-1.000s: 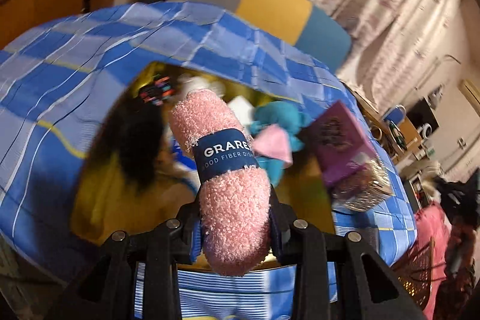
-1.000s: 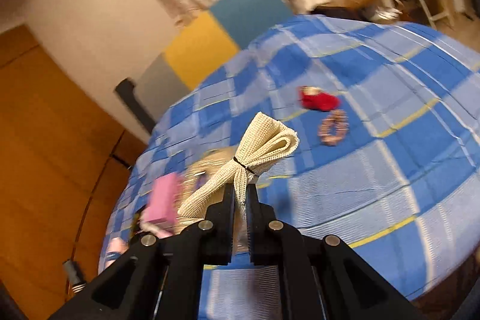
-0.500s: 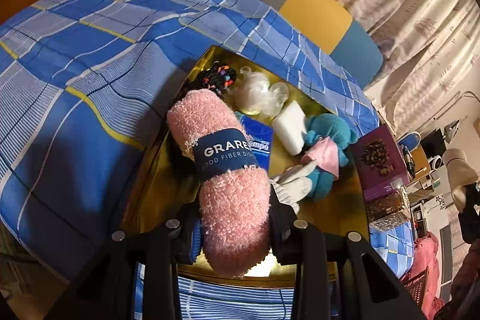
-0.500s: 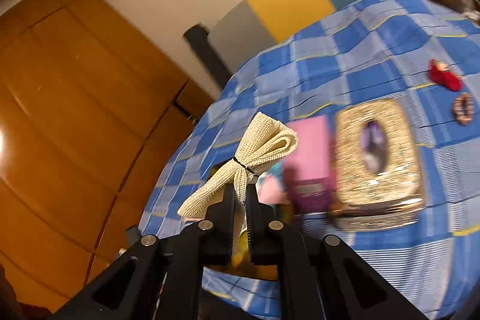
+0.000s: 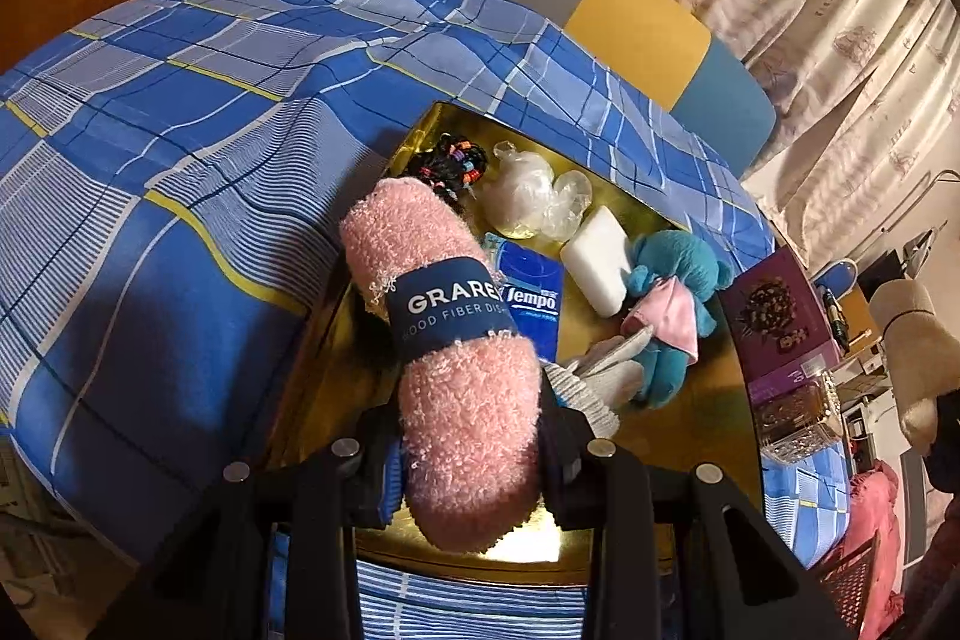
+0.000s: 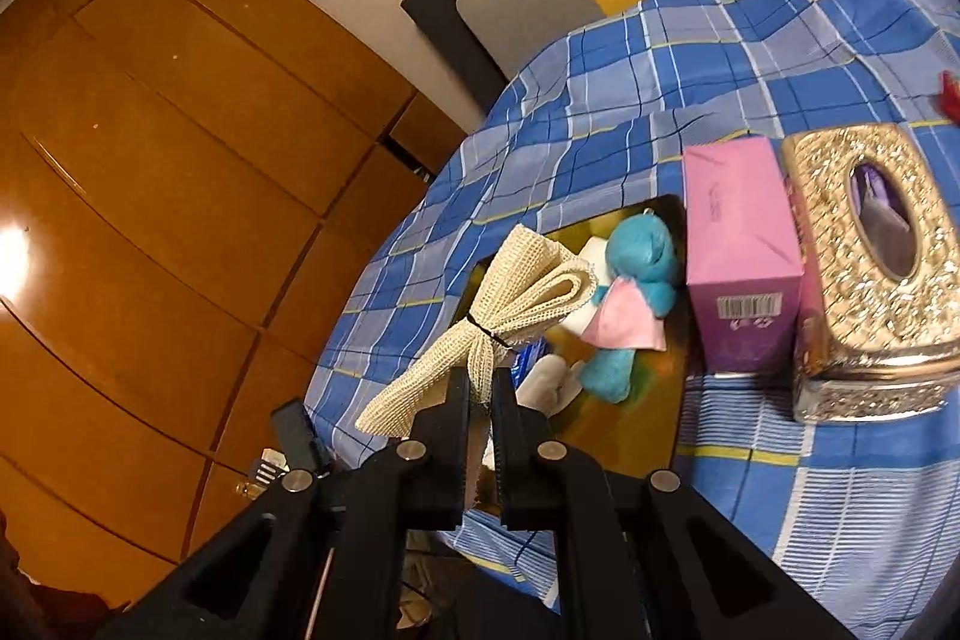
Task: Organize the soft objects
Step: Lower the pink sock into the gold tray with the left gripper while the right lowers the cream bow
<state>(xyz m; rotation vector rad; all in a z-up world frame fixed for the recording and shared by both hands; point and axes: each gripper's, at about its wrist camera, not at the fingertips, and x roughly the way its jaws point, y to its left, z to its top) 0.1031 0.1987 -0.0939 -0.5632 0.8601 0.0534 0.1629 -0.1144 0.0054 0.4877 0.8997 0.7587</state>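
Left claw [image 5: 471, 451]: you gripped the pink roll [image 5: 456, 358] over the gold tray [image 5: 714, 394].
Right claw [image 6: 480, 400]: you clenched the mesh bundle [image 6: 516, 304] above the tray's near edge.

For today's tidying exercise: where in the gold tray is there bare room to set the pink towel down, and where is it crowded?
Bare gold shows along the tray's right side, between the blue plush toy and the purple box, and along the left wall beside the pink towel. The far end is crowded: hair ties, plastic bag, white sponge, tissue pack.
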